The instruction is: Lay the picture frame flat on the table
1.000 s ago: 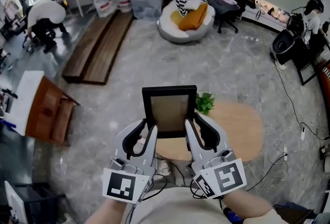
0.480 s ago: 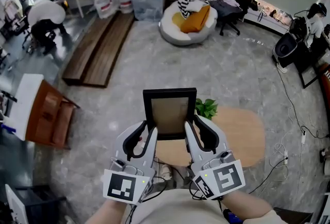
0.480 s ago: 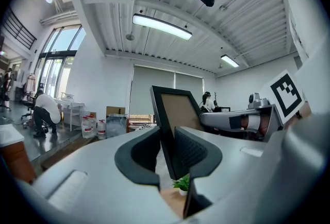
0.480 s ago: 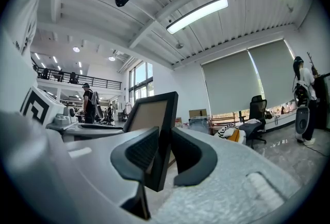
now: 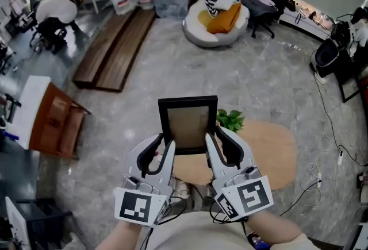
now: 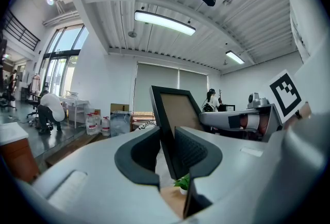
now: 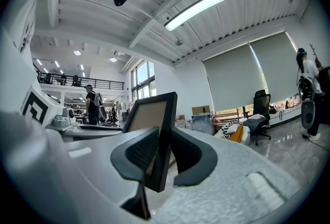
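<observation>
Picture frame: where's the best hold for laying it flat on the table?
On the picture frame, the two black side bars, low down, from your side. It is upright and each thin bar fits between jaws; the left gripper and right gripper clamp there now.

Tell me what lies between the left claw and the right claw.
The picture frame: the left claw grips its left edge, the right claw its right edge. The head view shows it.
</observation>
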Tool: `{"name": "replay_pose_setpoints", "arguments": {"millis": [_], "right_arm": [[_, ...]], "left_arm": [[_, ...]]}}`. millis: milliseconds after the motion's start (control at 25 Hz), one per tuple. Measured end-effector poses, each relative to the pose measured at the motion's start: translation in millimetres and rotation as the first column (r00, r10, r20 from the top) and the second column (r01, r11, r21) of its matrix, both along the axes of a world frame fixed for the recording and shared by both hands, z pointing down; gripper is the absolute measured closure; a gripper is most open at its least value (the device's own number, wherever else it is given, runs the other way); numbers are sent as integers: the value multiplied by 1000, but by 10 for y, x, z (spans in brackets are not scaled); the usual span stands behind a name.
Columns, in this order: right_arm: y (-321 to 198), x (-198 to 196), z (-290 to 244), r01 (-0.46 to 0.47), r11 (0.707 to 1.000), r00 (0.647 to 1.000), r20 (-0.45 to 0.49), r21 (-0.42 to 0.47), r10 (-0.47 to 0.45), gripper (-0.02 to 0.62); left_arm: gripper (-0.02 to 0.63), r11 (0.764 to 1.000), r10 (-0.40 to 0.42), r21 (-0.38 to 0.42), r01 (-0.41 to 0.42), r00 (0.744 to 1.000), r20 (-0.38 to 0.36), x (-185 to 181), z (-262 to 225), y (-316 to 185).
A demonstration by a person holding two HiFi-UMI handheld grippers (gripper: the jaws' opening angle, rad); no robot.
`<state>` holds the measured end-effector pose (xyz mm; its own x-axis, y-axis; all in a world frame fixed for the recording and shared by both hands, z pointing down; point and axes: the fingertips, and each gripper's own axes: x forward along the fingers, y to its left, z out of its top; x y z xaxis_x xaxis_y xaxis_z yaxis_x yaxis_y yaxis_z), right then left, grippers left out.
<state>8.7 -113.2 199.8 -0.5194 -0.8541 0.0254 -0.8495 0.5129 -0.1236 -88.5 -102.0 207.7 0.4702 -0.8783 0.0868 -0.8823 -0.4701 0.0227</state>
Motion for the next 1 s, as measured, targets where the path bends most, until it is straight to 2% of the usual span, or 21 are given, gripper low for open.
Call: {"name": "replay_pose_setpoints", "arguments": {"millis": [240,480,760,1000], "right_arm": [[-205,29,201,24,999,1000,-13,-24,-25,518],[-522,2,597,39,995,999,-27,-88,-41,517],[-871,-2,1377,35,981,999,-29,-192,-41,517],[-1100,-65,2033,20,960,999,-40,-279,-33,518]], "left_arm": [[497,999,-24,-39,24,1000,7,35,211,-193],[497,994,-39,-104,39,999,1,12,603,-498],[499,981,-49,-188,46,999,-9,10,1358,-827],[499,958,-51,-283,41,998,-30,-48,2052,-1038]]}}
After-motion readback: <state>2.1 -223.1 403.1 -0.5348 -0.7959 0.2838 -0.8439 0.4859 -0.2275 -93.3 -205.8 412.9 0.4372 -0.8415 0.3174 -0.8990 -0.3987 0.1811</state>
